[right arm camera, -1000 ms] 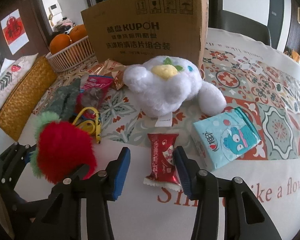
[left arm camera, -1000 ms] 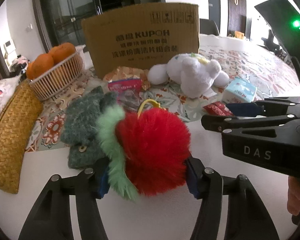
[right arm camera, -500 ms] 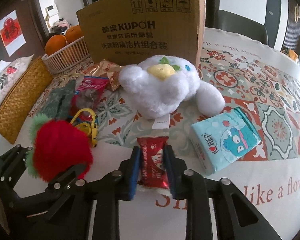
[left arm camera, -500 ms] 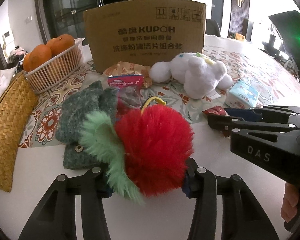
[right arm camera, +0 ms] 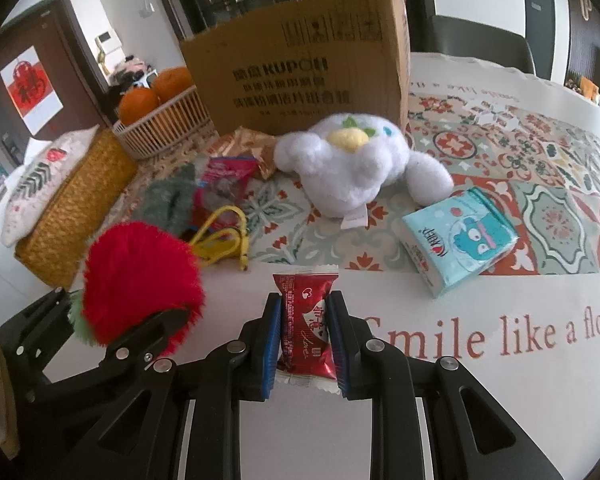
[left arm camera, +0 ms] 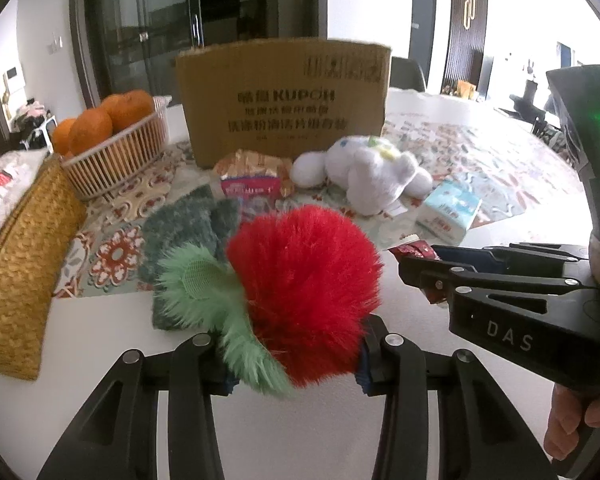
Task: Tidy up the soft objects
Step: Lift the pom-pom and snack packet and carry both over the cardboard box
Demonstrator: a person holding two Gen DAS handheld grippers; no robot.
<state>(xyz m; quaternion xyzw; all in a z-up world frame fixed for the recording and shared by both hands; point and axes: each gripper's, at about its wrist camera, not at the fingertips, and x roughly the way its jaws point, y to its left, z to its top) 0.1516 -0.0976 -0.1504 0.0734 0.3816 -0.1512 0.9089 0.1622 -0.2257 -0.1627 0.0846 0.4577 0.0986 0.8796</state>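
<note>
A red fluffy plush (left arm camera: 304, 276) with a green fringe sits between the pads of my left gripper (left arm camera: 294, 368). The jaws are closing and the pads press into its fur, holding it just above the white tabletop. My right gripper (right arm camera: 305, 320) is shut on a red snack packet (right arm camera: 304, 296), whose ends stick out in front of and behind the blue pads. In the left wrist view the right gripper (left arm camera: 412, 264) comes in from the right, beside the plush. A white plush toy (right arm camera: 348, 168) lies in front of the cardboard box (right arm camera: 300, 72). A dark green knitted piece (left arm camera: 180, 228) lies behind the red plush.
A basket of oranges (left arm camera: 116, 152) and a woven yellow case (left arm camera: 20, 260) stand at the left. A blue tissue pack (right arm camera: 460, 236) lies at the right on the patterned cloth. Snack bags (left arm camera: 252, 168) and a yellow looped cord (right arm camera: 224, 236) lie mid-table. A hand (left arm camera: 580, 424) grips the right handle.
The left jaws drew in on the red plush and raised it slightly. The right jaws went from open around the red packet to shut on it, and it has lifted a little.
</note>
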